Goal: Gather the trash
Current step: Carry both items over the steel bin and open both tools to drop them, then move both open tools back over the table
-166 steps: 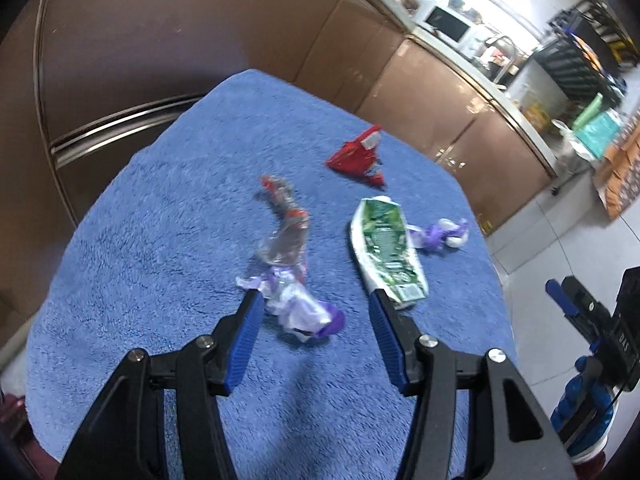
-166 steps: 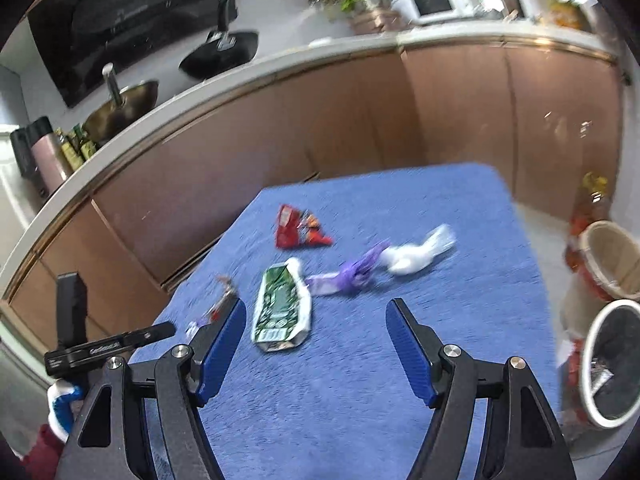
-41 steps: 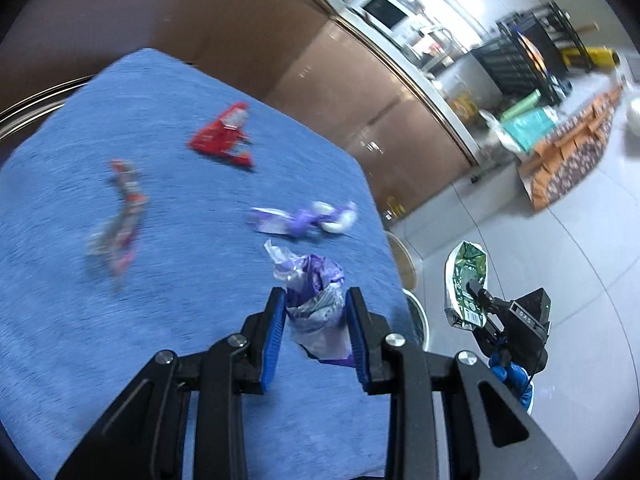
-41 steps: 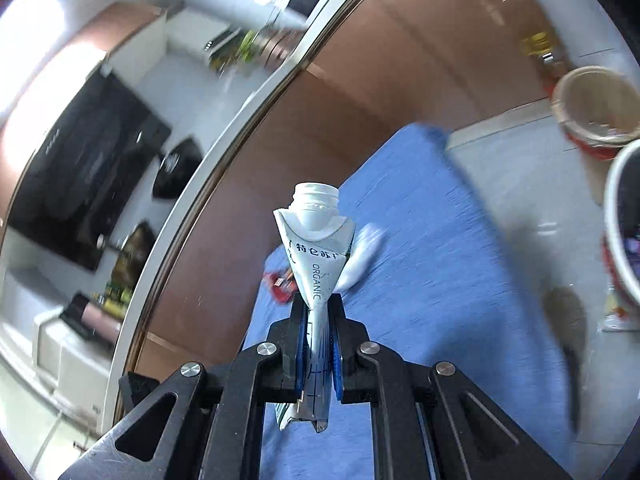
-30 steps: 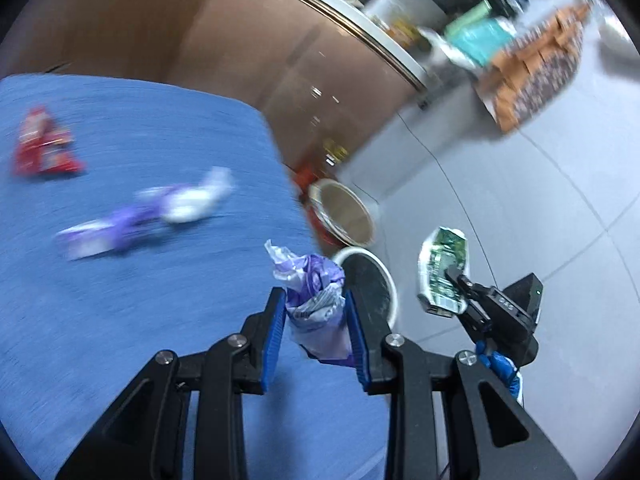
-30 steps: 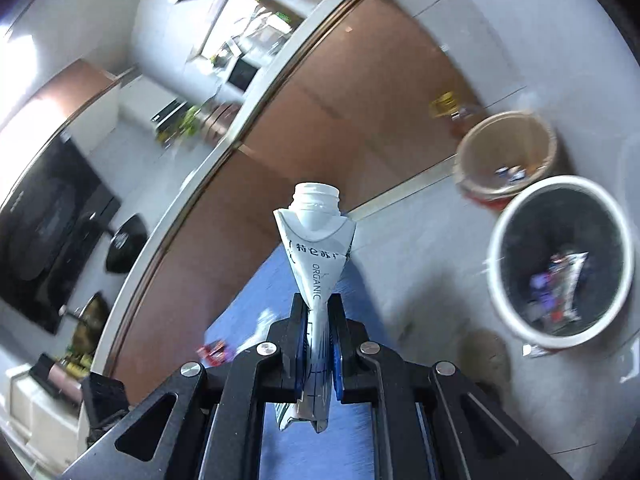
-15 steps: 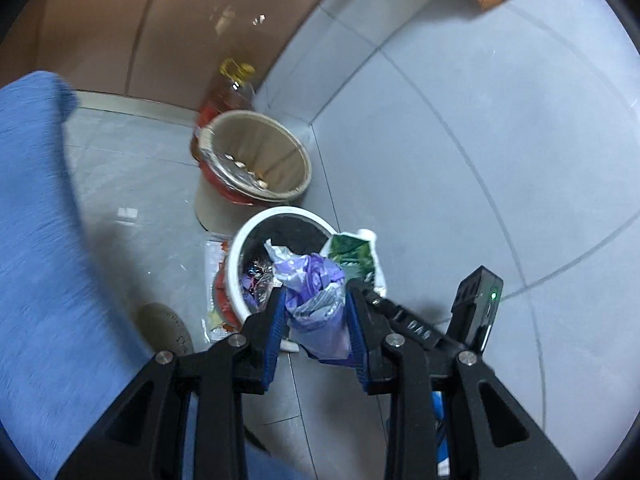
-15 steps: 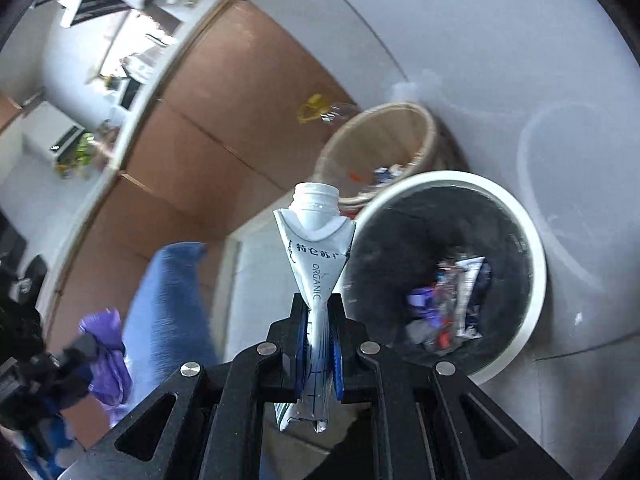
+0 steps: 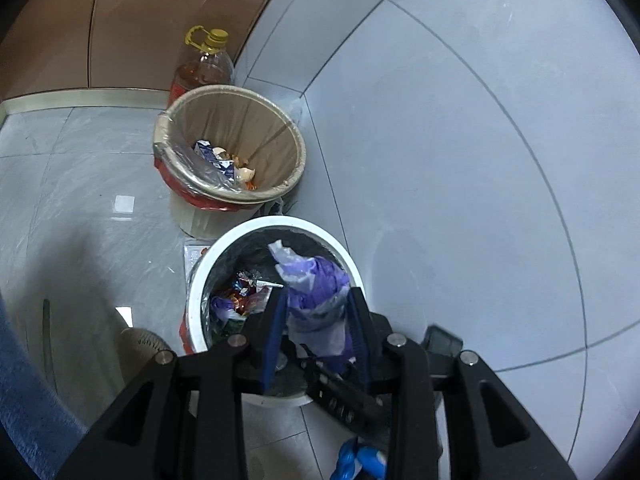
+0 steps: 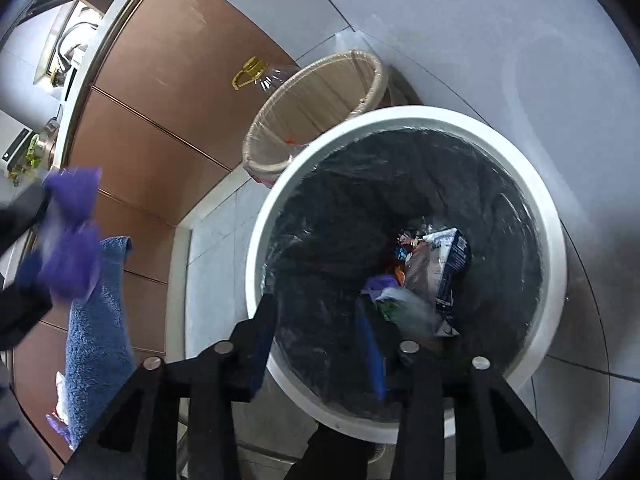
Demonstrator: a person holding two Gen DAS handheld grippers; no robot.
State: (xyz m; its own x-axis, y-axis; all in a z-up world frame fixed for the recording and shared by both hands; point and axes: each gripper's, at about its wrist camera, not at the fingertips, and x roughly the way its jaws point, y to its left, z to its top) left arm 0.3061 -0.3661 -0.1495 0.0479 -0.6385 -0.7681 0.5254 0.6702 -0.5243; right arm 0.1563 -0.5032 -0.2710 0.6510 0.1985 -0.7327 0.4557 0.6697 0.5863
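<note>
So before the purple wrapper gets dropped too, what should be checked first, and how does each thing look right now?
1. Purple wrapper gripped by the left gripper: ok, the pads press it on both sides.
2. Wrapper above the white bin: ok, it hangs over the bin's mouth.
3. Right gripper has let go: ok, its jaws are opening and nothing is between them.
4. Dropped carton inside the bin: ok, it lies among the trash.
5. Room left in the bin: ok, trash sits low in the black liner.
6. Right gripper out of the wrapper's way: cannot tell, it hangs over the same opening.
</note>
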